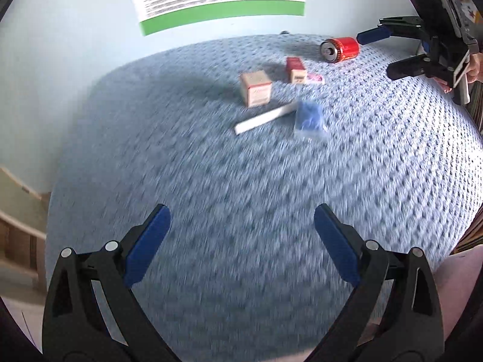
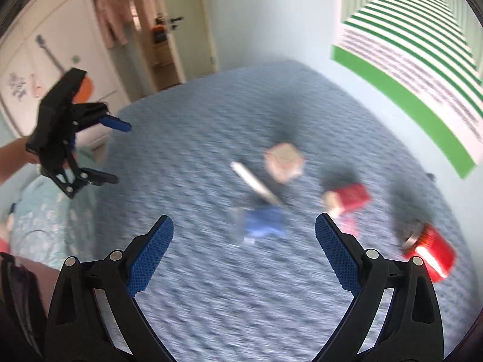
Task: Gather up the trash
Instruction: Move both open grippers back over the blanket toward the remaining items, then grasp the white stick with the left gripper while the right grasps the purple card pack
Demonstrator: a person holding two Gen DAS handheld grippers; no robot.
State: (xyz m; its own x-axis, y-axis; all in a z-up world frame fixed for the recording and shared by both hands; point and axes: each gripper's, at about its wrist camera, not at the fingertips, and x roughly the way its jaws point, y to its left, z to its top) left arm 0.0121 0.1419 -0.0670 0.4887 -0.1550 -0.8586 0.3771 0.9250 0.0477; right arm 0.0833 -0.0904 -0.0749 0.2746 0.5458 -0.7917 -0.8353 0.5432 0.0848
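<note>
Holding both grippers empty, fingers wide, you appear staged for a first pick. Left gripper [image 1: 241, 226] hovers near over the bed [image 1: 211, 181]; right gripper [image 2: 244, 235] faces the trash. Red can [image 1: 339, 49] lies far right on its side, intact, beside small boxes [image 1: 256, 88].

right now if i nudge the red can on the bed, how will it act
The red can lies on its side on the blue bedspread, so it would probably roll rather than slide, though the knobbly fabric may slow it. It looks undented and its open top faces the left gripper's camera; likely empty and light. Its smooth, shiny wall could slip between the right gripper pads.
</note>
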